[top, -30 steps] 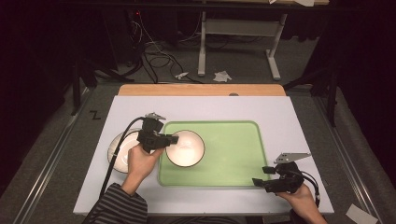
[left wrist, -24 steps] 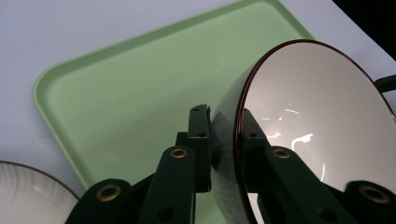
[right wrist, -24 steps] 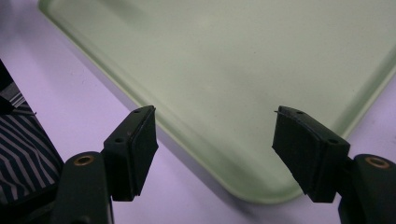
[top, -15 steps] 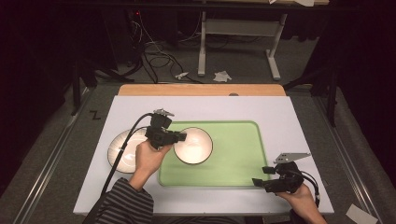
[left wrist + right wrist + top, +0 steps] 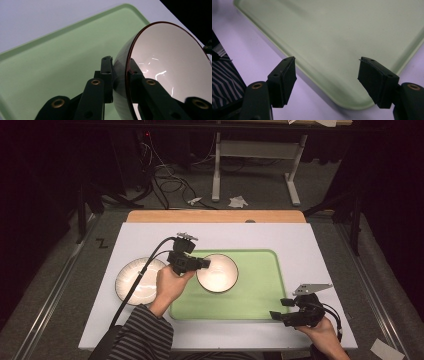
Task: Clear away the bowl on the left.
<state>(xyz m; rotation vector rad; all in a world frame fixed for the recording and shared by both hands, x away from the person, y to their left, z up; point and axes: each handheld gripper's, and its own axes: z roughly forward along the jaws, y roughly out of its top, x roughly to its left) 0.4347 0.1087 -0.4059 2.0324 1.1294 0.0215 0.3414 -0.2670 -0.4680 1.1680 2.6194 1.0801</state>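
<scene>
Bowl [image 5: 165, 67], glossy white inside, dark-rimmed, pinched in left claw [image 5: 120, 75]

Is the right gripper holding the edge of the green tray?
No, the right gripper is open, its fingers apart above the green tray corner.

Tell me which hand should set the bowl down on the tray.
Left. Its tool is already shut on the rim of the bowl, over the tray. The right tool is open at the tray's near corner, holding nothing.
</scene>
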